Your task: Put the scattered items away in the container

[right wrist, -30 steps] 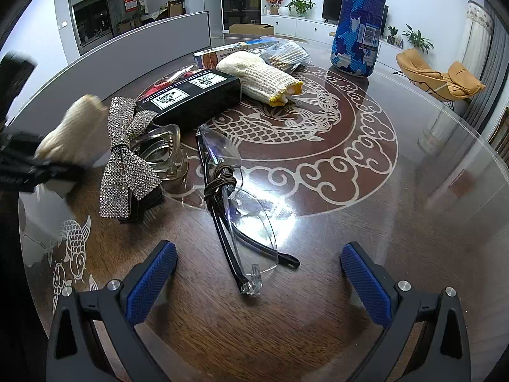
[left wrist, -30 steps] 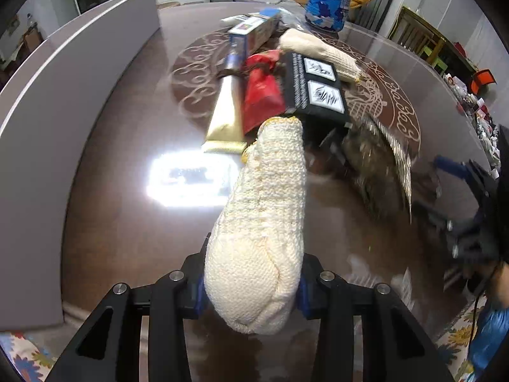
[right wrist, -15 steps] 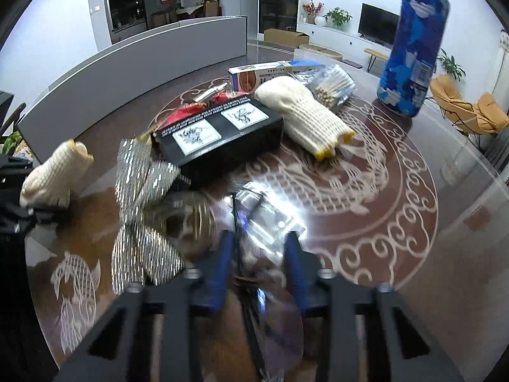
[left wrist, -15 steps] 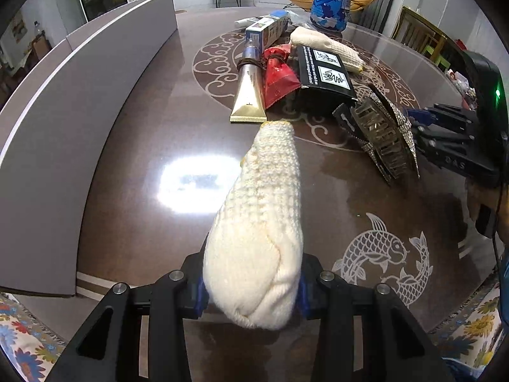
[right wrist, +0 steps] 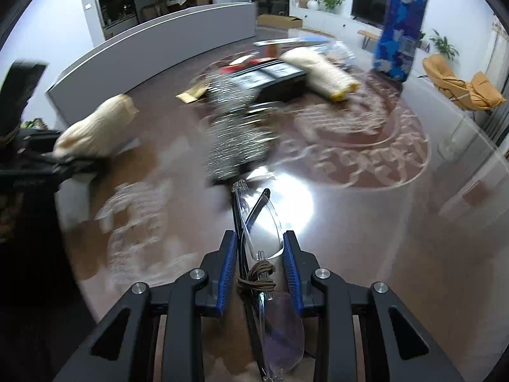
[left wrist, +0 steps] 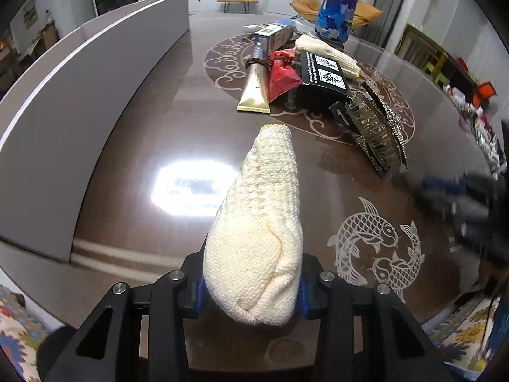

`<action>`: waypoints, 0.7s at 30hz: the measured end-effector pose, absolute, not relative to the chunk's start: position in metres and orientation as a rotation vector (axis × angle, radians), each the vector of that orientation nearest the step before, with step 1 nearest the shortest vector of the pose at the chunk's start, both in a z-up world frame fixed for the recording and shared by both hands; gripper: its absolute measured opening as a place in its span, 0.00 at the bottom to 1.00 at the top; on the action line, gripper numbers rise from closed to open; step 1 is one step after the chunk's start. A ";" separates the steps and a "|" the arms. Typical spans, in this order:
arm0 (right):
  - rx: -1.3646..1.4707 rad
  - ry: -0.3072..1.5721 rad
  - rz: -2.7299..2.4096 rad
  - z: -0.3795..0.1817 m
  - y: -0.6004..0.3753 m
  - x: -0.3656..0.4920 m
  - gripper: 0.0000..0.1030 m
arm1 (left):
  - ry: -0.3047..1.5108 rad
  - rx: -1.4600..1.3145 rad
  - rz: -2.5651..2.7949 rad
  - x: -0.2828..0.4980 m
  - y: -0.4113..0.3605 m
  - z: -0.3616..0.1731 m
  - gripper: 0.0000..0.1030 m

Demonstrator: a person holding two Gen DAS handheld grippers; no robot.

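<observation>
Knitted glove and clear glasses held up; the rest lie on the table

A cream knitted glove (left wrist: 257, 232) is clamped at its near end, cuff pointing away. Folded clear glasses (right wrist: 259, 248), tied with brown cord, sit between blue pads. Far off lie a gold tube (left wrist: 254, 87), black box (left wrist: 321, 78), rhinestone bow (left wrist: 378, 127) and second glove (left wrist: 327, 55).

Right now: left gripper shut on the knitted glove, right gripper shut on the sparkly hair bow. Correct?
Not quite. The left gripper does hold the knitted glove, but the right gripper is shut on the clear glasses; the right wrist view shows it. The sparkly hair bow lies on the table.
</observation>
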State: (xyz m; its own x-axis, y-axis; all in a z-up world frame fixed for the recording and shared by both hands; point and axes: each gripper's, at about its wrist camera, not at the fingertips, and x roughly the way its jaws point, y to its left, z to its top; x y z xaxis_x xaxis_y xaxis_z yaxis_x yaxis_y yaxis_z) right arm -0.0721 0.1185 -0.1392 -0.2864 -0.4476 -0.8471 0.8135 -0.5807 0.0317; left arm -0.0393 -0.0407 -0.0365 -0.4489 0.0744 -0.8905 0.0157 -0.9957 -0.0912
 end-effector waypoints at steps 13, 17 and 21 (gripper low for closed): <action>1.061 0.460 -2.066 -0.141 0.058 -0.127 0.29 | -0.030 -1.649 2.648 -0.059 -0.021 -0.038 0.40; 1.115 0.379 -2.191 -0.140 0.088 -0.174 0.29 | -0.018 -1.642 2.652 -0.091 -0.012 -0.038 0.40; 1.141 0.322 -2.172 -0.137 0.109 -0.173 0.33 | 0.010 -1.646 2.656 -0.119 -0.005 -0.038 0.49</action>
State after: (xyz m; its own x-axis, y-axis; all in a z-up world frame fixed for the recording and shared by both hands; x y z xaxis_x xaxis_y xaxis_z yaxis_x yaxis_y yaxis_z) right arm -0.1735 0.1093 -0.1369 -0.4059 -0.4360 -0.8032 0.6506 -0.7551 0.0811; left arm -0.1185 -0.0050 -0.0384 -0.4449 0.0107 -0.8955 -0.0172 -0.9998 -0.0035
